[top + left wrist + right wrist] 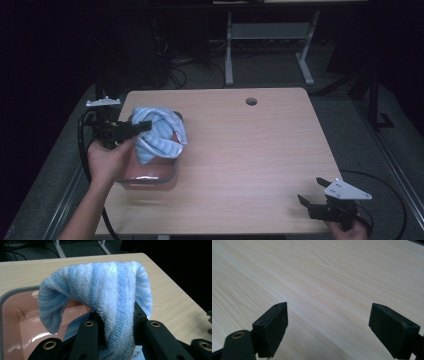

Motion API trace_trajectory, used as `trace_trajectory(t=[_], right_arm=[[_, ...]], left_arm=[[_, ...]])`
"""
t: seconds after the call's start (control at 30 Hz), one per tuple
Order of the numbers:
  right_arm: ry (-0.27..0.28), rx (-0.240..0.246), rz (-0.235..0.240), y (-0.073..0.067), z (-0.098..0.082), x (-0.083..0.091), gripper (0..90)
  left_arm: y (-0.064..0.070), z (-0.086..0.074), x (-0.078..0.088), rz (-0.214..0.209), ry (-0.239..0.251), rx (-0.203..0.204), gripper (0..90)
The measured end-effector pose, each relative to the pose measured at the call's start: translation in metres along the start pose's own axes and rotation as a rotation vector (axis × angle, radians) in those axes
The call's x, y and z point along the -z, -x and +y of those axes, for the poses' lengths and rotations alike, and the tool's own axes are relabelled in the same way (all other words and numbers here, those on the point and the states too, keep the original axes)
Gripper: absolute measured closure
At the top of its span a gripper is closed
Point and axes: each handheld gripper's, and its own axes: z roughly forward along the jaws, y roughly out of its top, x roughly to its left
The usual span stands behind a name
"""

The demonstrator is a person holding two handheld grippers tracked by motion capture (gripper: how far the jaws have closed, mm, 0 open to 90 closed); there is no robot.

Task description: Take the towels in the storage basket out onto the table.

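A blue and white striped towel hangs bunched above a pink bin with a grey rim at the table's left side. My left gripper is shut on the towel and holds it up over the bin. In the left gripper view the towel drapes in a fold over both black jaws, with the pink bin below at the left. My right gripper rests near the table's front right corner, open, with nothing between its fingers; bare wood shows between them.
The light wooden table has a round cable hole near its far edge. Beyond the table stand a white desk frame and cables on a dark floor. A black cable trails from each gripper.
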Motion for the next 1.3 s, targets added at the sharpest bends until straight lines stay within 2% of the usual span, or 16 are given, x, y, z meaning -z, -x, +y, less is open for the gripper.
trace_trajectory(t=[0.33,0.67,1.3], right_arm=[[-0.001,-0.005,-0.002,0.004,-0.001,-0.001,15.0],[0.002,-0.005,-0.002,0.003,-0.001,0.001,15.1],[0.009,-0.003,-0.005,0.001,0.0,0.002,15.1]], left_arm=[[0.015,0.011,-0.017,-0.029,-0.029,-0.032,72.7],[0.028,0.018,-0.029,-0.059,-0.031,-0.05,72.6],[0.05,0.021,-0.055,-0.11,-0.057,-0.082,72.6]])
